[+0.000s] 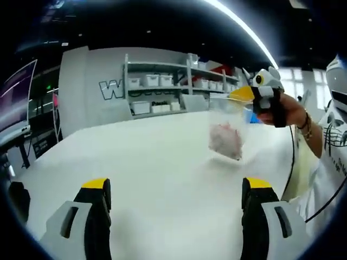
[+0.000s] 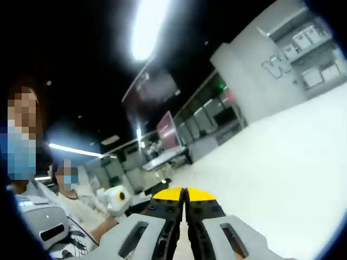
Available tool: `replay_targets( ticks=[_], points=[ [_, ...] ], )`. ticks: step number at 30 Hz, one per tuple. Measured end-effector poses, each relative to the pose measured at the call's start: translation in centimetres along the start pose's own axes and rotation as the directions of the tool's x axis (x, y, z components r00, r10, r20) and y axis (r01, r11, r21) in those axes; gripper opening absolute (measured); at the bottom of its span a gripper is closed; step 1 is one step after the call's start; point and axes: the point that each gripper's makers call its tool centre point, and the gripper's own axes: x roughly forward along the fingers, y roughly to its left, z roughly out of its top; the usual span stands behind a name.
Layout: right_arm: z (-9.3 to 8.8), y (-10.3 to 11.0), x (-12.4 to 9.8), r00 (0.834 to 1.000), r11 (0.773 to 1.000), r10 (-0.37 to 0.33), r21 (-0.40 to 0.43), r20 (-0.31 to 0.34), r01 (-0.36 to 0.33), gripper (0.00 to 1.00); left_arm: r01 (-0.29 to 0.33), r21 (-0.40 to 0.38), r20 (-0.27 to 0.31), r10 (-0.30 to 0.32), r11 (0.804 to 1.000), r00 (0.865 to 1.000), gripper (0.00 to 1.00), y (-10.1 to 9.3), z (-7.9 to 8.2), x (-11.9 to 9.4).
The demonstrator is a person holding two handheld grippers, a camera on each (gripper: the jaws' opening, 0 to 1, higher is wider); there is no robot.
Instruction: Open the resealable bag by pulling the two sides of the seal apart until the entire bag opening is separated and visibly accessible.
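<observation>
A clear resealable bag (image 1: 226, 135) with something pale pink inside hangs above the white table (image 1: 135, 162). My right gripper (image 1: 242, 94) comes in from the right, held by a hand (image 1: 293, 111), and pinches the bag's top edge. In the right gripper view its yellow-tipped jaws (image 2: 185, 194) are pressed together; the bag itself is hidden there. My left gripper (image 1: 176, 187) stands low and nearer to me than the bag, its jaws wide apart with nothing between them.
Shelves with white bins (image 1: 162, 81) line the grey back wall. A dark screen (image 1: 16, 97) stands at the left. In the right gripper view, people sit at the left, and one holds another white gripper (image 2: 116, 199).
</observation>
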Motion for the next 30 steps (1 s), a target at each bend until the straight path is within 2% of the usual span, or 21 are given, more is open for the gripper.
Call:
replay_targets(
  ticks=[15,30],
  points=[
    [1.0,-1.2,0.7,1.000,0.999,-0.024,-0.029,-0.008,0.024,0.00,-0.004,-0.009,0.010,0.004,1.000,1.000,1.00,0.2,0.1,0.0],
    [1.8,-3.2,1.0,0.996,0.994,-0.086,-0.071,0.004,0.086,0.00,-0.002,-0.018,0.016,0.002,1.000,1.000,1.00,0.2,0.2,0.1]
  ],
)
